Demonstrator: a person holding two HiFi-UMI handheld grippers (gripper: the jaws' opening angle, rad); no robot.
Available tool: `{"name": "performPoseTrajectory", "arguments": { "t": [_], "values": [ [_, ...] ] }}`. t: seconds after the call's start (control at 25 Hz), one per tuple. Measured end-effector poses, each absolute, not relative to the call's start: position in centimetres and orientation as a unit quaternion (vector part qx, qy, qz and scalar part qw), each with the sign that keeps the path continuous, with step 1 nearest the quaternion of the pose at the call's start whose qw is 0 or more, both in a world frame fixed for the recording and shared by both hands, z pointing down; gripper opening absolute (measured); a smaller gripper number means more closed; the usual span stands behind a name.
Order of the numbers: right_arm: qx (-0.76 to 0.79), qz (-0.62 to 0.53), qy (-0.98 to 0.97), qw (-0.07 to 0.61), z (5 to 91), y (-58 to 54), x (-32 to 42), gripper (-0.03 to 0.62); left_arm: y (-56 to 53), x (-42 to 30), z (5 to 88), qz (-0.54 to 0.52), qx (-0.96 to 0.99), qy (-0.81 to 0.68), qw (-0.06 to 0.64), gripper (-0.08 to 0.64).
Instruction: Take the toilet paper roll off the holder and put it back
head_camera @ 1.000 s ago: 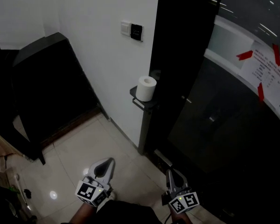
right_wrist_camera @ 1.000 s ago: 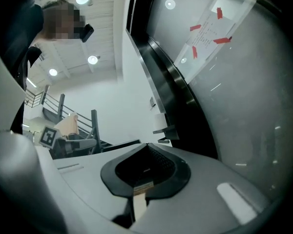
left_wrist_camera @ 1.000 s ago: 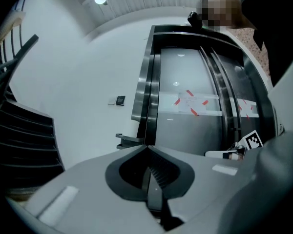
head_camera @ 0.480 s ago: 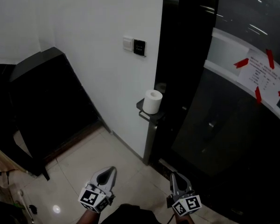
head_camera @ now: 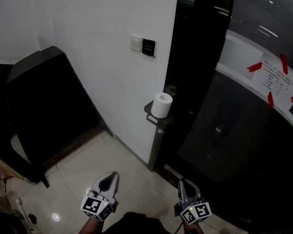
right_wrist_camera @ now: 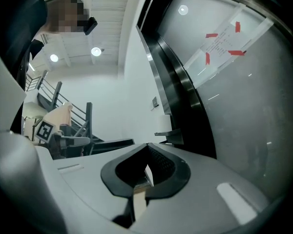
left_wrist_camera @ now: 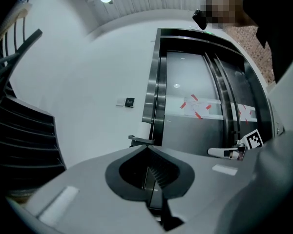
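Note:
A white toilet paper roll (head_camera: 161, 105) stands upright on a small dark holder shelf (head_camera: 153, 116), fixed where the white wall meets a black door frame. Both grippers are low in the head view, well short of the roll. My left gripper (head_camera: 111, 175) is shut and empty, and so is my right gripper (head_camera: 180, 182). In the left gripper view the roll (left_wrist_camera: 143, 129) and holder (left_wrist_camera: 138, 140) show just beyond the closed tips (left_wrist_camera: 146, 147). The right gripper view has the roll (right_wrist_camera: 164, 122) above its closed tips (right_wrist_camera: 147, 144).
A switch panel (head_camera: 142, 45) sits on the white wall above the roll. A dark glass panel with a notice taped in red (head_camera: 278, 79) fills the right. A black slanted structure (head_camera: 44, 101) stands at the left. Pale floor tiles (head_camera: 88, 155) lie below.
Both grippers have shifted a little across the floor area and stay shut. The roll now sits slightly lower and further right in the head view, still on its holder.

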State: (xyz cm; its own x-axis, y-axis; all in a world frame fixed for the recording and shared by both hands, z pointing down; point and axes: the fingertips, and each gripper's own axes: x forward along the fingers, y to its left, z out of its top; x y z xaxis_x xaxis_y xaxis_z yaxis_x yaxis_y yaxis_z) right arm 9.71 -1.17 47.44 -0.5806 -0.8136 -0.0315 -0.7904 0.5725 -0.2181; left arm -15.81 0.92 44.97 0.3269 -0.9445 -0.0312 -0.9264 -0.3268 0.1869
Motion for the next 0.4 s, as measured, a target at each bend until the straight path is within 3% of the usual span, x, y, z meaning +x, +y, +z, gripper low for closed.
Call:
{"name": "performPoseTrajectory", "arguments": {
  "t": [0.4],
  "values": [
    [-0.453,-0.084,0.886,0.061,47.08,-1.87,9.70,0.011,0.43,-15.99,45.45,-0.075,0.811,-0.575,0.071,0.002]
  ]
}}
